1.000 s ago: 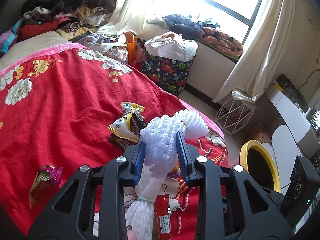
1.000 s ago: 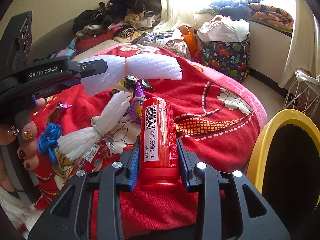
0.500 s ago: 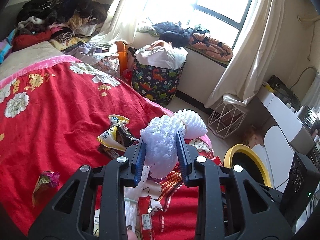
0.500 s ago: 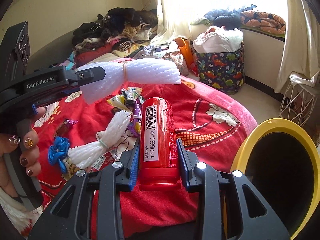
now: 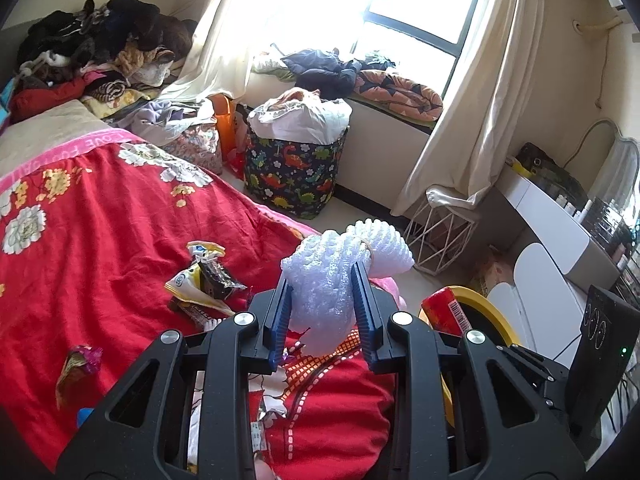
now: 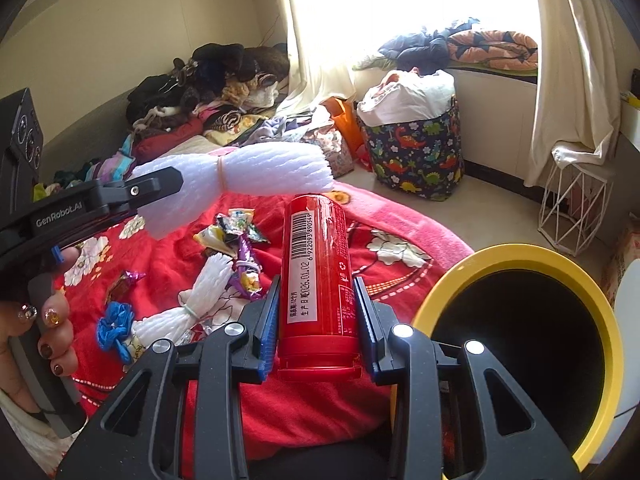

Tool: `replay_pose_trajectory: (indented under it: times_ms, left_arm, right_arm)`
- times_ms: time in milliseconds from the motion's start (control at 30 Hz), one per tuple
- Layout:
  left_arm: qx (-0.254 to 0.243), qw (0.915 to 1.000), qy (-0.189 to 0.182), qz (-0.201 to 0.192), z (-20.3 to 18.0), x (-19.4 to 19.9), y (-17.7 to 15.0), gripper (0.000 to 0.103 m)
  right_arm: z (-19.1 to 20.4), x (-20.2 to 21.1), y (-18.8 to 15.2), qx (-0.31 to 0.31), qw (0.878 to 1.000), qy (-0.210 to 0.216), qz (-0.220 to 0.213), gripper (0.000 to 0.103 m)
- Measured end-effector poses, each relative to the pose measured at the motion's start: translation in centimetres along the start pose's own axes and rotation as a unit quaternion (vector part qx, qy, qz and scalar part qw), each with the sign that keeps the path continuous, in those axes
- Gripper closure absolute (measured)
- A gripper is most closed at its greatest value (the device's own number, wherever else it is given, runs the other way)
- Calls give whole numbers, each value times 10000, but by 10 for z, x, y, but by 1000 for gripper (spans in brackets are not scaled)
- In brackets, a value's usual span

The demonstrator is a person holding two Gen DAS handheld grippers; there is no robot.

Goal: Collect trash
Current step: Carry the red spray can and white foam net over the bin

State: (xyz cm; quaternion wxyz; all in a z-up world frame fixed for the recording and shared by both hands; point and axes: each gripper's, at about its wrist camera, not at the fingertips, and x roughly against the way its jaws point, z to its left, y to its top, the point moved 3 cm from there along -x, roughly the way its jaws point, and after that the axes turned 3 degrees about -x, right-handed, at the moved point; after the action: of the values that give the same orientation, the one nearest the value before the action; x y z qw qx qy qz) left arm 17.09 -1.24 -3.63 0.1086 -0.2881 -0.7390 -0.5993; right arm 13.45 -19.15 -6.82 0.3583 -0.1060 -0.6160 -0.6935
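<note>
My left gripper (image 5: 322, 280) is shut on a white foam net bundle (image 5: 340, 268) tied with a rubber band, lifted above the red bedspread (image 5: 100, 248). The same bundle (image 6: 256, 170) shows in the right wrist view, sticking out of the left gripper (image 6: 176, 184). My right gripper (image 6: 316, 292) is shut on a red can (image 6: 318, 276) with a barcode label, held upright beside the yellow-rimmed black bin (image 6: 520, 328). The can's top (image 5: 442, 312) and the bin rim (image 5: 496, 320) appear at the right in the left wrist view. Snack wrappers (image 6: 236, 236) and a second foam net (image 6: 200, 300) lie on the bed.
A dinosaur-print laundry bag (image 5: 296, 172) stands on the floor by the window. A white wire basket (image 6: 576, 208) sits under the curtain. Clothes (image 5: 100, 56) are piled at the bed's head. A blue wrapper (image 6: 114, 328) and a person's fingers (image 6: 52, 336) are at the left.
Both grippers have risen and swung right with their loads. The bin fills more of the right wrist view, and the red can now shows in the left wrist view.
</note>
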Motion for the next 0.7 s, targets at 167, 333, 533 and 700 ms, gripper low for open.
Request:
replay_pose_trajectory:
  times_ms: [167,333,533,700]
  left_arm:
    - [-81,10000,-52,-22,-9,2,1,80]
    - [-172,9998,-107,-17,-18,3,0,80]
    - [-288,9994,-182,41,-31,0,-3,80]
    - [-387,9988,-273,112,-42,-4,-8,80]
  right_arm:
    - [-12,9,1,-145,9998,-102,-90,71]
    - [-25,19,2,-285,9992,-195,-192,71]
    - [-44,29,2,-478,9979,-335,-293,71]
    - [-62,35,1,-656,9960,-482,-367,71]
